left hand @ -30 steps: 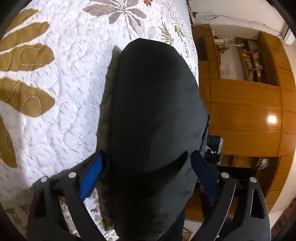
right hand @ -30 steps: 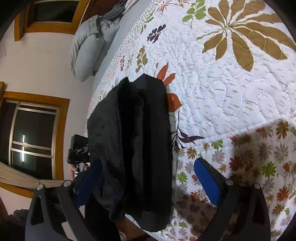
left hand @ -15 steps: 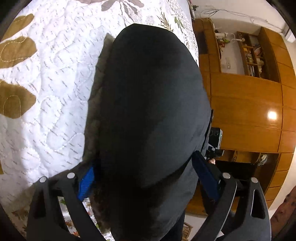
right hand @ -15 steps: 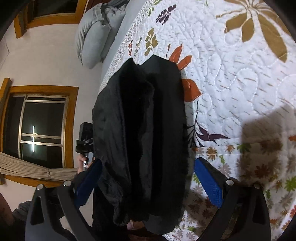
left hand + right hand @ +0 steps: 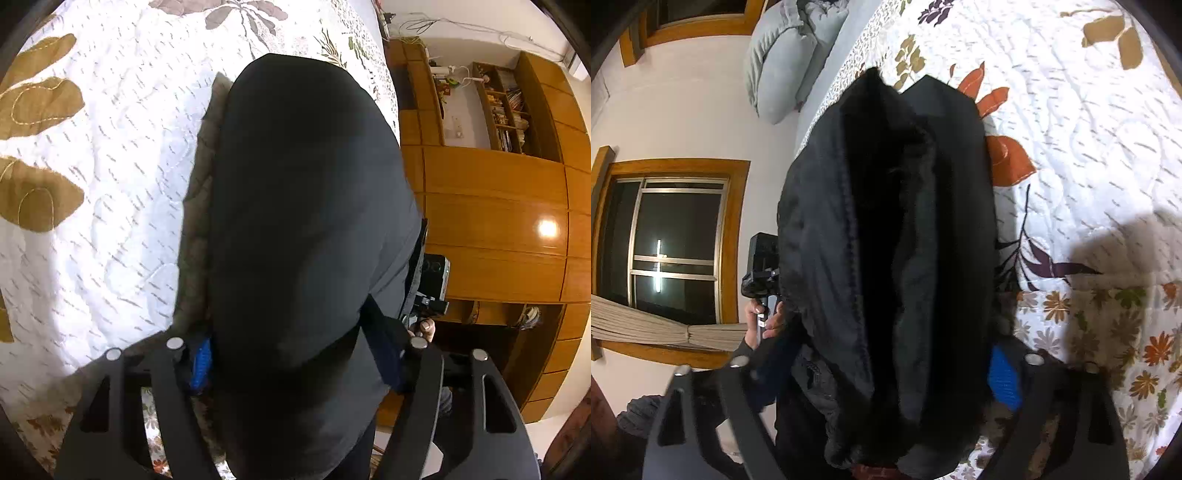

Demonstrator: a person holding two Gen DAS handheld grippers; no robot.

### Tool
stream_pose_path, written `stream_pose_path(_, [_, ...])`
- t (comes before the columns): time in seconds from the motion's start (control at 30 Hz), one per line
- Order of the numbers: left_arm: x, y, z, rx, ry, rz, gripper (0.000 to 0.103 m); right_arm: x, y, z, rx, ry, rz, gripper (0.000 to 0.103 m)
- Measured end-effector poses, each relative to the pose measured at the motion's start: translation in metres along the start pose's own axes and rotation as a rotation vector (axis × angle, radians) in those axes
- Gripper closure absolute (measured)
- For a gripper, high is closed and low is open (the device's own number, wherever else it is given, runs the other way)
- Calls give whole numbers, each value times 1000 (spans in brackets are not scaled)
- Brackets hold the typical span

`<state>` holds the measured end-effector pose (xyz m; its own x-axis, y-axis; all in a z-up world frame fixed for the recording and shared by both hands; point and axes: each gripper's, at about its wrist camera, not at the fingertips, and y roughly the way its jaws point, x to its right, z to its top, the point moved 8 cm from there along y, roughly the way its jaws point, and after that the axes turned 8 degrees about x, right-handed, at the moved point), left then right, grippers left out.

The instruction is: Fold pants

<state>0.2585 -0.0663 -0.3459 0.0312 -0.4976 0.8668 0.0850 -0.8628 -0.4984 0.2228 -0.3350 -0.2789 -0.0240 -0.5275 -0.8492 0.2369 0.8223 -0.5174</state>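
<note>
2 black grippers, left gripper (image 5: 295, 363) and right gripper (image 5: 886, 373), are closing on the folded black fabric pants (image 5: 306, 221) over the white floral quilt (image 5: 110, 166); the blue pads already touch the cloth.

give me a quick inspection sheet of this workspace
surface: bed with a white floral quilt, mostly bare.
job's things: black pants, folded into a thick bundle, lying at the bed's near edge.
clutter: grey pillows at the head of the bed.
grippers: left claw and right claw each straddle an end of the pants, jaws closing on the fabric.
cables: wires along the wall above the shelves.
surroundings: wooden wardrobe, bookshelf, dark window, curtain.
</note>
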Motion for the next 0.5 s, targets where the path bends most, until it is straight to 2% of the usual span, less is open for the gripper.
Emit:
stream_pose_path(0.07, [0,-1,-1,5,9,-5,50,-2,0,-3,4,-10,-6,38])
stream_pose_path(0.17, [5,-3,-1,13,24,-27,60,-6,1,-3,10,-29,0,51])
stream_pose_path(0.33, [5,-5,1,26,11,-49,66,-16,2,1,11,-36,-13,57])
stream_pose_path(0.5, [7,-12,4,38,17,-70,69,-18,2,6,8,-37,-13,59])
